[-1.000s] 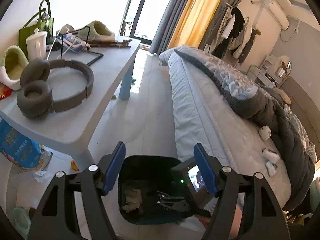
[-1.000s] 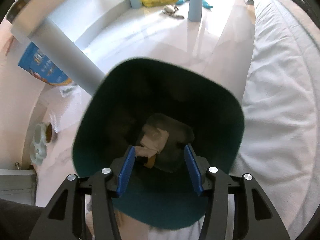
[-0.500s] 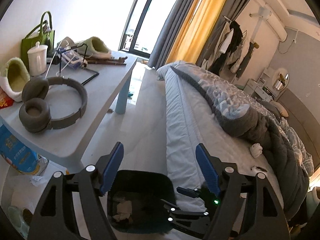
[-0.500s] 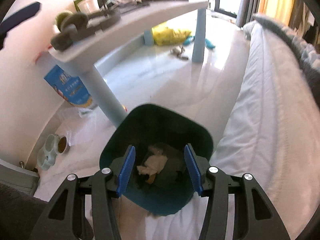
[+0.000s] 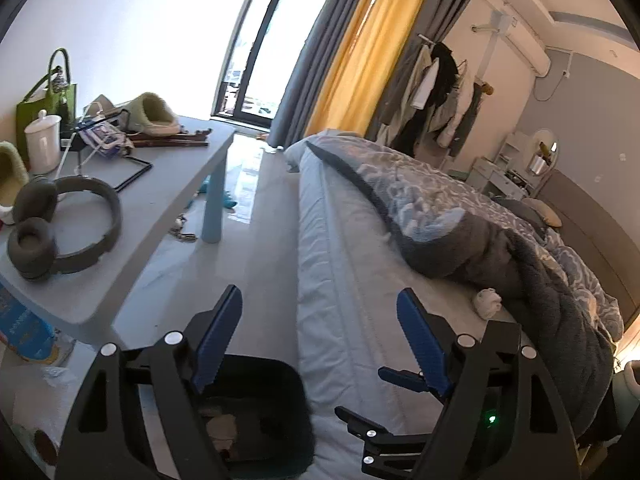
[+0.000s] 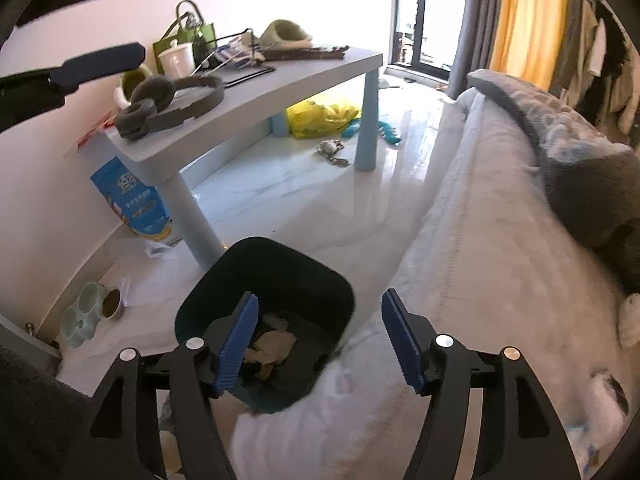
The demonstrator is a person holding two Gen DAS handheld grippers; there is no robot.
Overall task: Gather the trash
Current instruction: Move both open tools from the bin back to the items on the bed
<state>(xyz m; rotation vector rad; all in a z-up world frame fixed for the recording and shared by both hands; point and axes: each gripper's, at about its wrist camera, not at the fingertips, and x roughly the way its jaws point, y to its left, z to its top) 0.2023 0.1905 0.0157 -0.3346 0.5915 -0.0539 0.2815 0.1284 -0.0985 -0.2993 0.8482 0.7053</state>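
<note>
A dark teal trash bin (image 6: 276,280) stands on the floor between the bed and the table, with crumpled paper (image 6: 276,344) in its bottom; it also shows in the left wrist view (image 5: 264,384). My right gripper (image 6: 320,344) is open and empty, above the bin's near rim and the bed edge. My left gripper (image 5: 320,340) is open and empty, above the bed edge. A crumpled white tissue (image 5: 488,302) lies on the sheet against the grey duvet. More white tissue (image 6: 630,320) shows at the right edge of the right wrist view.
A pale blue table (image 5: 160,208) at left holds grey headphones (image 5: 60,224), a white mug, a green bag and slippers. The bed (image 5: 352,264) with a grey duvet fills the right. A blue bag (image 6: 132,200), a pet bowl (image 6: 96,308) and a yellow bag (image 6: 320,116) lie on the floor.
Both grippers have risen and tilted up from the bin. The right gripper was low inside the bin's mouth and is now above its rim, open throughout.
</note>
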